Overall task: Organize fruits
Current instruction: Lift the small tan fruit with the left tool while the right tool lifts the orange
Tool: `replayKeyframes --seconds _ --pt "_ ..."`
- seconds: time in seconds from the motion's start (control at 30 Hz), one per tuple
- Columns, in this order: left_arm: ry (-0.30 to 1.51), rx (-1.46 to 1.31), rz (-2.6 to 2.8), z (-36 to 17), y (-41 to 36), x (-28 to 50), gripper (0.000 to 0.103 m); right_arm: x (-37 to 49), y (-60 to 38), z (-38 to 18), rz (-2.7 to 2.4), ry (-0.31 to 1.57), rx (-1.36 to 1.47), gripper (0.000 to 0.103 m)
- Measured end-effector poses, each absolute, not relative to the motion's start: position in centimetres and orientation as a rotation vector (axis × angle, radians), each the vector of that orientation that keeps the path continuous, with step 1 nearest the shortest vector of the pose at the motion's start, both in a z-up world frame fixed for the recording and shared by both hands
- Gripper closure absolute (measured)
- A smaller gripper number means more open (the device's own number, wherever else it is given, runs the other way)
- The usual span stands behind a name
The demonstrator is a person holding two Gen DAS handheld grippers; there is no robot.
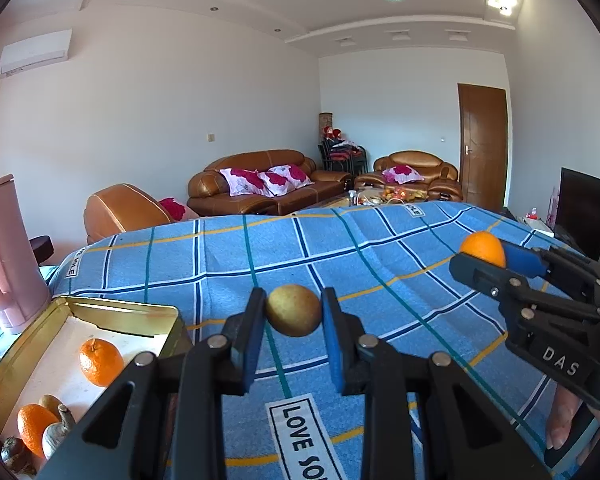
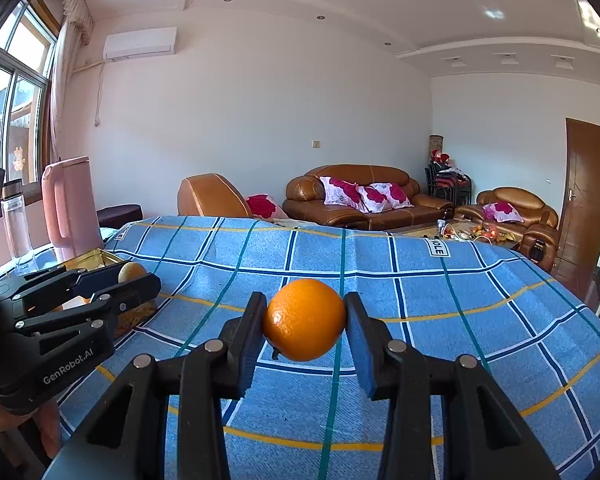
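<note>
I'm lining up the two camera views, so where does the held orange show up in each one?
Left wrist view: the orange is at far right, clamped in the right gripper.
Right wrist view: the orange is centre, between that gripper's fingers.
Shared landmark: the gold tin at left.

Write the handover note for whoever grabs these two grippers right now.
Left gripper: shut on a small yellow-green fruit, held above the blue checked cloth.
Right gripper: shut on an orange, also lifted over the cloth.
Gold tin: sits at the left edge of the cloth beside a pink jug. It already holds two oranges and a few other small pieces that are partly hidden.
Done: some fruit is in the tin; both grippers are loaded.
Left: likely carry both held fruits to the tin and release them. No loose fruit shows on the cloth.
</note>
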State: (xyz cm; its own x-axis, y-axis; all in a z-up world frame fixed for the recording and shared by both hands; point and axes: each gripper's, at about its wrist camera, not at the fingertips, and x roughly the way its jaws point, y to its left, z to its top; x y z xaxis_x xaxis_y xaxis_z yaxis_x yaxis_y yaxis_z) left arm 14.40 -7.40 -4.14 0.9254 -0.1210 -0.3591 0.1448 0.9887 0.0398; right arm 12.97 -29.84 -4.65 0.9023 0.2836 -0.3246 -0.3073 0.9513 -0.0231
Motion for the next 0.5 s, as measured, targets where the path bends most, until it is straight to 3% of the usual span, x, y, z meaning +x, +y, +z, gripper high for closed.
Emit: replayKeyframes --seconds 0.5 --pt "0.349 0.041 -0.138 -3.8 -6.3 12.6 0.074 11.7 -28.6 -4.6 0.337 0.308 -0.099 0.061"
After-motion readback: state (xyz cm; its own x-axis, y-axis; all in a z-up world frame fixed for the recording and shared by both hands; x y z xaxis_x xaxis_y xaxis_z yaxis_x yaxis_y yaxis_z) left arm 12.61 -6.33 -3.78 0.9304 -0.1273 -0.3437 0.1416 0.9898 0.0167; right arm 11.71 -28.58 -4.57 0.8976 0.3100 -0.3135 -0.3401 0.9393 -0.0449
